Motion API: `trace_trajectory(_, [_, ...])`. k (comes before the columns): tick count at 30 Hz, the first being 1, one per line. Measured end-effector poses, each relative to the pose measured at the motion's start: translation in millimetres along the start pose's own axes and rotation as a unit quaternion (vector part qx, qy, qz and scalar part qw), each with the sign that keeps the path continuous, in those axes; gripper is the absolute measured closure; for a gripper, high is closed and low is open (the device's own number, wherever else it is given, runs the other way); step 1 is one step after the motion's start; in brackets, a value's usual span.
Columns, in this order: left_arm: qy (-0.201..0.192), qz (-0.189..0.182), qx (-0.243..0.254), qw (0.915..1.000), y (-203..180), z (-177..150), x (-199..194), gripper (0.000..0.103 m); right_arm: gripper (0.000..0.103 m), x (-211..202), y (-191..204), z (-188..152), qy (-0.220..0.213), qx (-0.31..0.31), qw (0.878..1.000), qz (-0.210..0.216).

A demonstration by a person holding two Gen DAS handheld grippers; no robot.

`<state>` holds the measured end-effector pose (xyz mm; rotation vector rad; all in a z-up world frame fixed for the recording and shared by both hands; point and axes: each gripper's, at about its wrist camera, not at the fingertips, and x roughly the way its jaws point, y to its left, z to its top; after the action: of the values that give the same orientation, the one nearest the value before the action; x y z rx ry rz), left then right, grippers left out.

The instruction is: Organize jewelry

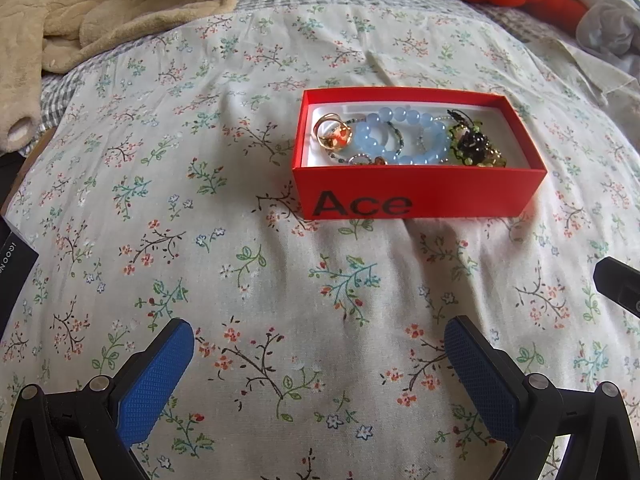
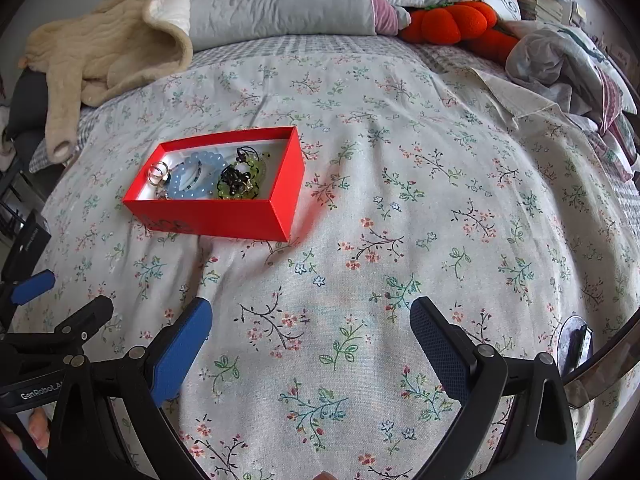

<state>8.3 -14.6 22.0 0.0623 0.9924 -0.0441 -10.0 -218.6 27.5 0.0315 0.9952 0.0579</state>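
A red open box [image 1: 420, 196] marked "Ace" sits on the floral bedspread [image 1: 200, 240]. Inside lie gold rings [image 1: 332, 134], a light blue bead bracelet [image 1: 400, 136] and a green and black beaded piece [image 1: 476, 146]. My left gripper [image 1: 319, 340] is open and empty, low over the bedspread in front of the box. In the right wrist view the box [image 2: 224, 216] lies at the upper left with the blue bracelet [image 2: 192, 178] and green piece [image 2: 240, 180] in it. My right gripper [image 2: 310, 320] is open and empty, to the right of the box and nearer than it.
A beige blanket [image 2: 108, 52] lies at the back left and grey pillows [image 2: 280, 0] at the back. An orange plush pumpkin [image 2: 460, 20] and crumpled cloth [image 2: 560, 64] sit at the back right. A black box [image 2: 28, 244] stands at the left bed edge.
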Motion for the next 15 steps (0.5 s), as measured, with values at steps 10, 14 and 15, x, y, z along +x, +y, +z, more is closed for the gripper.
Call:
trace_trajectory(10, [0.003,0.002,-0.004,1.0000,0.6,0.0,1.4,0.000,0.002,0.8,2.7,-1.7,0.000,-0.002,1.000,0.000])
trace_trajectory(14, [0.003,0.005,-0.004,1.0000,0.4,0.1,1.4,0.000,0.002,0.5,2.6,-1.5,0.000,-0.002,1.000,0.000])
trace_trajectory(15, [0.003,0.005,-0.004,1.0000,0.5,0.0,1.3,0.000,0.002,0.4,2.2,-1.3,0.000,-0.002,1.000,0.000])
